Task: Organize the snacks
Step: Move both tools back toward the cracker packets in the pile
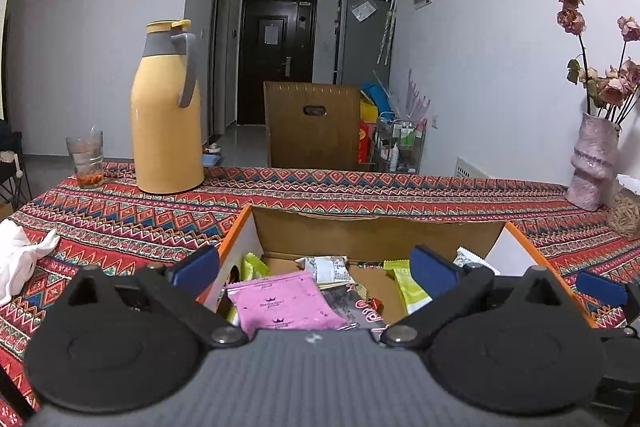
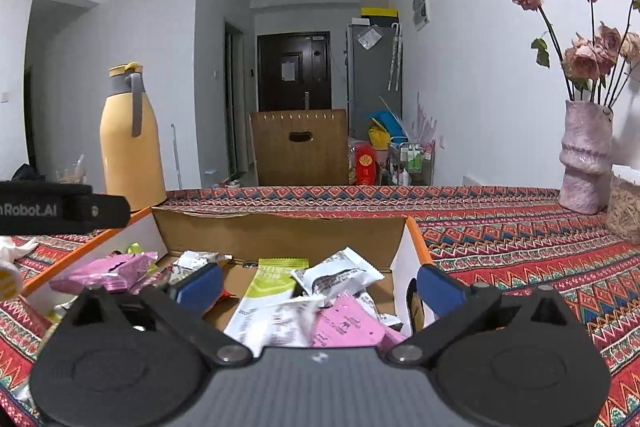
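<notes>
An open cardboard box point(image 1: 360, 235) with orange edges sits on the patterned tablecloth and holds several snack packets. In the left wrist view I see a pink packet point(image 1: 280, 301), a green one point(image 1: 408, 287) and a white one point(image 1: 326, 267). My left gripper point(image 1: 316, 267) hovers open over the box's left half, with nothing pressed between its blue pads. The right wrist view shows the same box point(image 2: 280, 235) with a green-white packet point(image 2: 272, 287), a white-black packet point(image 2: 340, 275) and a pink packet point(image 2: 344, 327). My right gripper point(image 2: 320, 289) hangs open above them, gripping nothing.
A yellow thermos jug point(image 1: 168, 115) and a glass point(image 1: 86, 159) stand at the table's far left. A pink vase with dried roses point(image 1: 592, 167) stands far right beside a jar point(image 1: 626, 219). White cloth point(image 1: 20, 259) lies left. A wooden chair point(image 1: 312, 127) is behind the table.
</notes>
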